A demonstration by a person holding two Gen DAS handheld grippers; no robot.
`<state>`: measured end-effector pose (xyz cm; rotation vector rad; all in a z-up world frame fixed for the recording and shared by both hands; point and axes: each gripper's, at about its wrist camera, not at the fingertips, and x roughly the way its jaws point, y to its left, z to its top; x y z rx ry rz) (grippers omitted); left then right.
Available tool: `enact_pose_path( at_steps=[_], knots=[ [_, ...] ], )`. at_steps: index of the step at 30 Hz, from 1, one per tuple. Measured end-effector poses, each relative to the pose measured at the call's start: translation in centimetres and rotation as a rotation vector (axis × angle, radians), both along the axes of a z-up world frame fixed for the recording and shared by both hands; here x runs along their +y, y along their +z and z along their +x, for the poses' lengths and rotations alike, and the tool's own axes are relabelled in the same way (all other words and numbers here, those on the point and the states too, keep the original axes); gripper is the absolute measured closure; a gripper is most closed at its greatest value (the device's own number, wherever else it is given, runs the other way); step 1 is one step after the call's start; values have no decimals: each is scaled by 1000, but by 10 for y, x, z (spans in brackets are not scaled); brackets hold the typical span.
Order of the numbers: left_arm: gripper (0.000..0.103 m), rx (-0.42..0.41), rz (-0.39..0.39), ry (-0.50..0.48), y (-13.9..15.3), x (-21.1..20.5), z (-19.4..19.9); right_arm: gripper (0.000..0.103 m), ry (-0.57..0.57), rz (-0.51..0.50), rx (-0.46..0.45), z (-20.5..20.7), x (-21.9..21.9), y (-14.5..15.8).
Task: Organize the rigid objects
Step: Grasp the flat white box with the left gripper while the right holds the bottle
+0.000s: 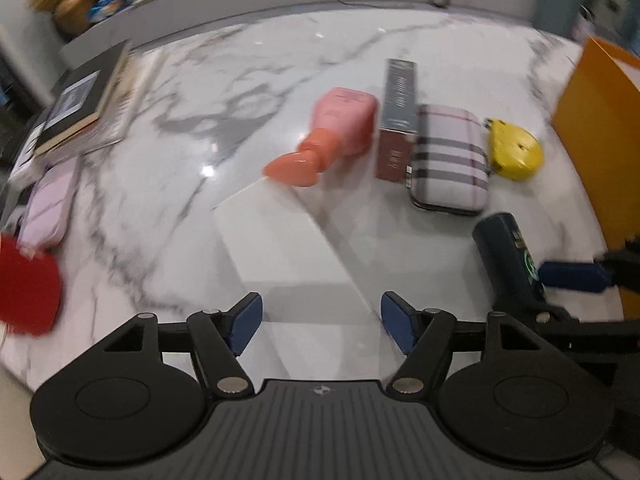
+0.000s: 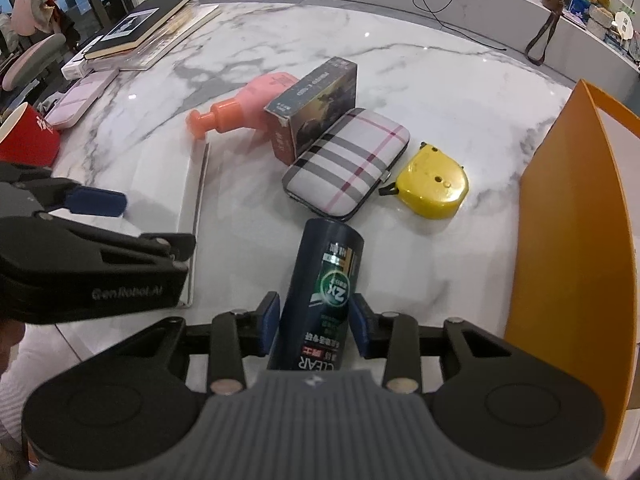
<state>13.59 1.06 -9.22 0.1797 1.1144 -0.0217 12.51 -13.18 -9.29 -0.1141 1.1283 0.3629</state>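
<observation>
My right gripper [image 2: 314, 326] is shut on a dark blue shampoo bottle [image 2: 320, 296], held just above the marble table; the bottle also shows in the left wrist view [image 1: 508, 256]. My left gripper [image 1: 320, 324] is open and empty over a flat white box [image 1: 288, 252], which also shows in the right wrist view [image 2: 194, 216]. Beyond lie a pink pump bottle [image 1: 340, 128] on its side, a dark carton [image 1: 396, 120], a plaid case [image 1: 450, 160] and a yellow tape measure [image 1: 514, 148].
An orange bin [image 2: 568, 216] stands at the right. Stacked books [image 2: 136, 32], a lilac case [image 2: 76, 98] and a red cup [image 2: 28, 136] sit at the left. A cable [image 2: 444, 4] lies at the far edge of the marble table [image 2: 440, 92].
</observation>
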Motion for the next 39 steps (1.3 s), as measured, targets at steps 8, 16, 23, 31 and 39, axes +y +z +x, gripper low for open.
enact_pose_path(
  at_steps=[8, 16, 23, 31, 39],
  knots=[
    [17, -14, -18, 138, 10, 17, -6, 60, -2, 7, 20, -1, 0, -2],
    [14, 26, -104, 234, 5, 34, 2, 59, 11, 14, 23, 0, 3, 0],
    [14, 40, -169, 245, -3, 32, 10, 59, 15, 17, 30, 0, 6, -3],
    [20, 50, -201, 277, -15, 35, 16, 58, 17, 24, 37, 1, 5, -5],
    [23, 43, -142, 247, -22, 27, 26, 56, 27, 14, 52, -1, 8, -15]
  ],
)
